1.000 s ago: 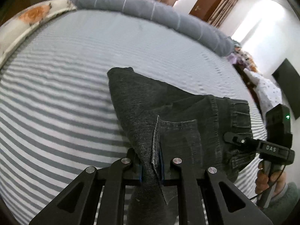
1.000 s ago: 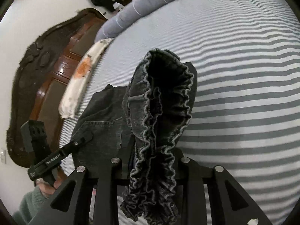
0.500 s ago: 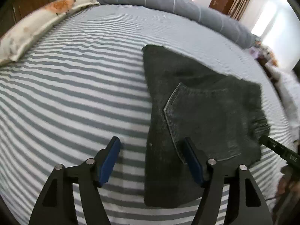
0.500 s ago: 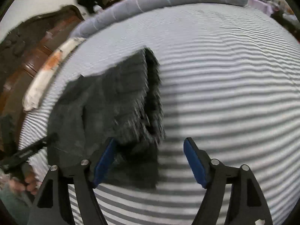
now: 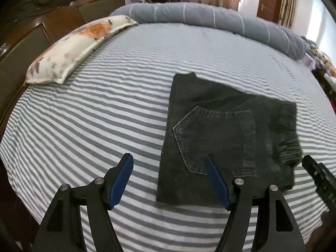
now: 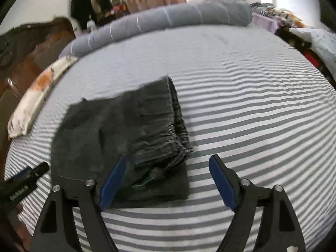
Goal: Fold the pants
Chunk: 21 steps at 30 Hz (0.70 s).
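folded denim pants [image 5: 220, 130]: were charcoal
flat bedsheet [image 5: 94, 126]: was grey-and-white striped
long pillow [image 5: 79, 46]: was cream, orange floral
padded gripper fingers [image 6: 222, 184]: were blue

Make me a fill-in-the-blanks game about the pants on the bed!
1. The folded pants lie on a bedsheet patterned with ____.
2. The left gripper has its jaws ____.
3. The right gripper holds ____.
4. The pillow shows ____ flowers.

Missing words: stripes; open; nothing; orange
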### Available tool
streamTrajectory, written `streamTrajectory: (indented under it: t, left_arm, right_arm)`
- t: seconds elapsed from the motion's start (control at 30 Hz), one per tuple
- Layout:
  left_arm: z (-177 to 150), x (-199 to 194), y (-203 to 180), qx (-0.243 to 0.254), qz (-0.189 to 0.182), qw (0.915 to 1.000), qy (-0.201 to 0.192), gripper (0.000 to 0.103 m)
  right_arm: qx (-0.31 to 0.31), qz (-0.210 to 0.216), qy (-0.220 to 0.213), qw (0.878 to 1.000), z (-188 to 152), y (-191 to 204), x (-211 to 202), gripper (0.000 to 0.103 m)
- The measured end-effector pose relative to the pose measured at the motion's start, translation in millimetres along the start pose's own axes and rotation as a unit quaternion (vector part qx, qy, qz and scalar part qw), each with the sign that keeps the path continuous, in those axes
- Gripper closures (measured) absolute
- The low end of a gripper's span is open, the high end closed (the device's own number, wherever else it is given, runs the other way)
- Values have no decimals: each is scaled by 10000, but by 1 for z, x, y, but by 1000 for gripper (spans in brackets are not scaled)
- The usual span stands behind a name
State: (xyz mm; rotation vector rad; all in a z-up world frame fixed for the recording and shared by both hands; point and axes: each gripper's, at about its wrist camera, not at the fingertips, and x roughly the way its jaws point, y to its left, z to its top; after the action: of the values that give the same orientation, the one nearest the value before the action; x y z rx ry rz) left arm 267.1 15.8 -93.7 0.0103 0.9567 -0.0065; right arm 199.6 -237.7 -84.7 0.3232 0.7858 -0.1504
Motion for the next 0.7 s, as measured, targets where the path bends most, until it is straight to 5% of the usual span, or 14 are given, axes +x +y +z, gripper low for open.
streamTrajectory:
  t: [0.23,0.7]
  left_arm:
    - [-8,-23,-8,349,21,9990,-278,24]
    - [-20,-17,-26,627,-202,9978,-124,24]
  right_arm:
    - [-757,-150,-404,9962,-9,30,-21,5]
    - [-1011,19,-344,9943,-5,51,-18,2]
